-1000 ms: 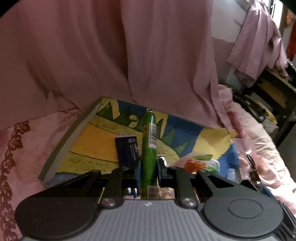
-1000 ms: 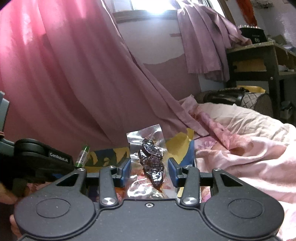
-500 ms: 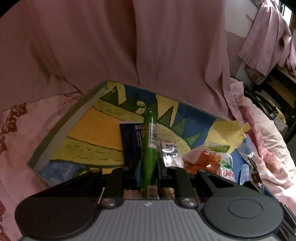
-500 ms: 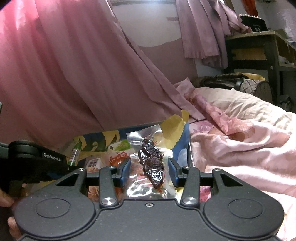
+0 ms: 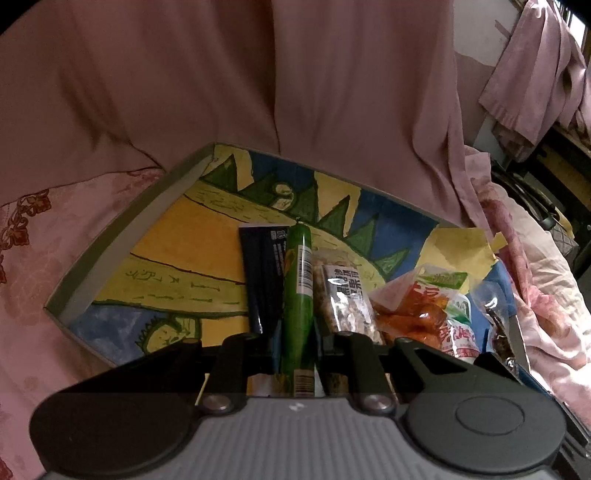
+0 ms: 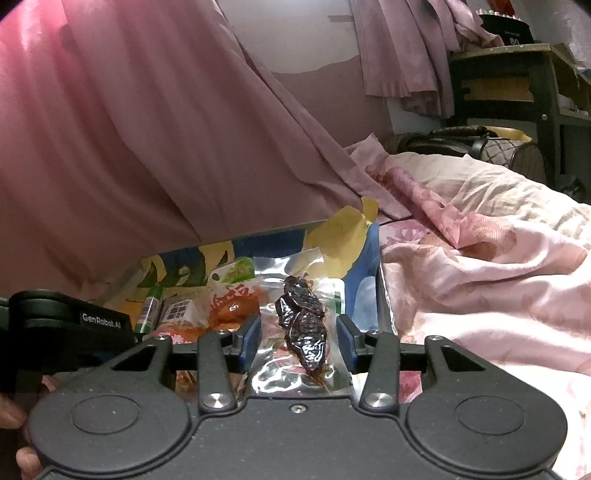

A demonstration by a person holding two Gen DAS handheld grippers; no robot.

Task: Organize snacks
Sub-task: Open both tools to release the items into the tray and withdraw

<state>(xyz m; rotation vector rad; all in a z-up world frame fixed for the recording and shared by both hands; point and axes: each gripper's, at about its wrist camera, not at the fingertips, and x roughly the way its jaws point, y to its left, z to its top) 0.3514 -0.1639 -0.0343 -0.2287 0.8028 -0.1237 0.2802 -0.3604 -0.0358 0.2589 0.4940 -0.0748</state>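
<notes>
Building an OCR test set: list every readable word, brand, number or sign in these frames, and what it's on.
"GenRoboLAI": left gripper body, seen from the right wrist.
"80": dark box on the shelf.
Green stick: barcode label, digits too small.
Clear nut pack: Chinese print, blurred.
Orange pack: red Chinese characters, unreadable.
Dark blue pack: small white print, unreadable.
</notes>
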